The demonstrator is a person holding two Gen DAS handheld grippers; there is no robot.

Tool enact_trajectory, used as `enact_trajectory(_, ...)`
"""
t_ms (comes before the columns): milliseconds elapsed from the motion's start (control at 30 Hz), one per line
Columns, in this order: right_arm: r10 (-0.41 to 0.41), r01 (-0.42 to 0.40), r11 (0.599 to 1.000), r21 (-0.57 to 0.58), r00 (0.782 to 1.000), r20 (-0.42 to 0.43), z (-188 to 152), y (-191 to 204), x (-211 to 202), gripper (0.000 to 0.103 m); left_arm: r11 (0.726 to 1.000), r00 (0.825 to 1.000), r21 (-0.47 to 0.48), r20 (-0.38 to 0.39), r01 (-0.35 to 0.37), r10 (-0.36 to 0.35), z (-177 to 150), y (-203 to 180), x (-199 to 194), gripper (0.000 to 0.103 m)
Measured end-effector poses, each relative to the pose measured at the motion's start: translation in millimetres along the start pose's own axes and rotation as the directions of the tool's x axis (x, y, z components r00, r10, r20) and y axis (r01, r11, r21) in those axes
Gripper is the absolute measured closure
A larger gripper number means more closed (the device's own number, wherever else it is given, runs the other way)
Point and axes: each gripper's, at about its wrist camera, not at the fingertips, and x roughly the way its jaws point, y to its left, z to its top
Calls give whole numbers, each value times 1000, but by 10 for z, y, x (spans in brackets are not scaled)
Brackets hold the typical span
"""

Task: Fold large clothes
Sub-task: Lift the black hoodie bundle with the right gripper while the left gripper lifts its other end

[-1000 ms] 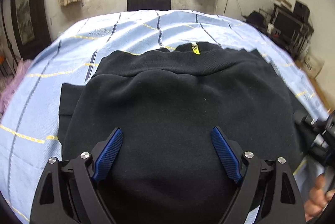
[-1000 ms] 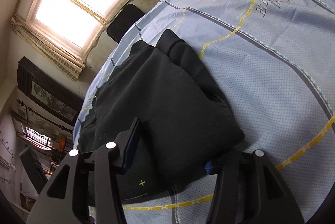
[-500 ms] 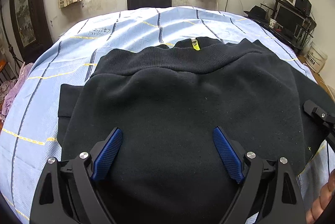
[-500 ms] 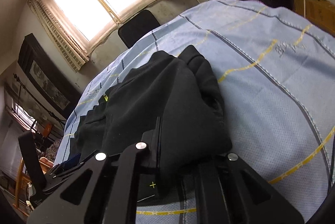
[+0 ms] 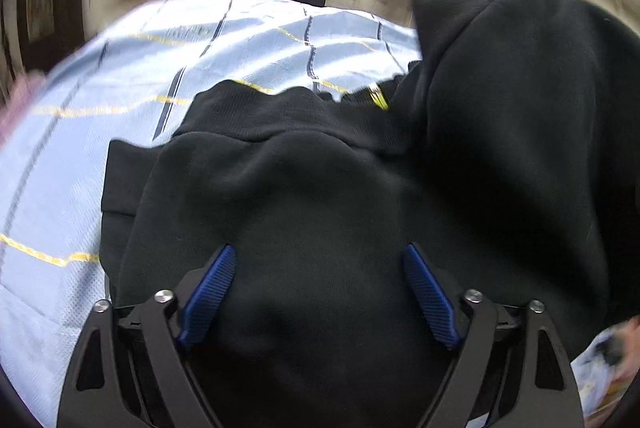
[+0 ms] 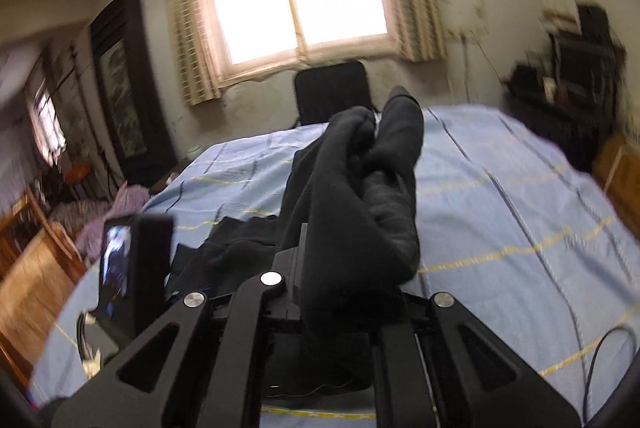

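Black sweatshirt (image 5: 320, 228) lies on the blue checked bed (image 5: 260, 40); in the left wrist view its right side now rises in a fold where it earlier lay flat, under the left hand-held gripper (image 5: 318, 292), jaws apart and just narrowing, empty. Right wrist view: right hand-held gripper (image 6: 344, 292) has clamped that sleeve end and lifted it, starting the fold. Sheet lettering is unreadable.

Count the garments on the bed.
1: a black sweatshirt spread on the light blue bedsheet, one edge lifted in the right gripper. Anything lying underneath it would be hidden.
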Motion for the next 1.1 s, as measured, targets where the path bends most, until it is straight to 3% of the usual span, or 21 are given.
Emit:
enact_trajectory(100,13,-6,987,-159,999,47,-55,448,-74,96,973,992,-193,23,129,-126,124,456,-155,27)
enact_trajectory(200,25,-11,968,-250,998,54,-112,744,-85,96,941,990,-316,112,122,-90,201,924,-407,28)
enact_trajectory(267,23,-7,959,-282,998,51,-143,849,-50,96,906,978,-379,150,189,-142,207,1152,-538,28)
enact_trajectory(333,9,4,950,-313,999,42,-187,925,17,96,851,944,-412,197,325,-266,196,1295,-665,28)
enact_trajectory(367,0,12,947,-322,999,38,-208,940,58,95,825,916,-401,215,398,-337,196,1298,-720,27)
enact_trajectory(400,-12,24,943,-332,999,38,-229,966,89,95,812,897,-384,221,440,-382,196,1265,-747,26)
enact_trajectory(600,-39,51,932,-360,998,41,-292,946,173,94,721,768,-271,155,638,-621,199,805,-718,19)
enact_trajectory(633,-45,57,924,-379,998,42,-305,966,165,94,716,760,-260,147,648,-634,182,762,-717,15)
enact_trajectory(733,-44,58,898,-435,998,42,-411,1042,135,93,728,768,-248,148,639,-623,177,697,-716,13)
enact_trajectory(833,-39,51,876,-480,999,34,-498,1069,114,93,722,765,-257,162,642,-623,156,723,-724,11)
enact_trajectory(900,-33,39,859,-510,999,21,-573,1077,99,93,732,775,-258,158,631,-612,172,754,-710,11)
enact_trajectory(967,-31,32,839,-543,999,11,-649,1129,79,93,755,795,-255,134,605,-592,185,744,-667,10)
enact_trajectory(1067,-33,34,789,-613,999,14,-781,1233,38,93,806,847,-261,122,531,-518,228,764,-523,12)
enact_trajectory(1100,-29,31,783,-622,999,13,-807,1250,32,93,821,857,-247,130,515,-498,251,771,-511,25)
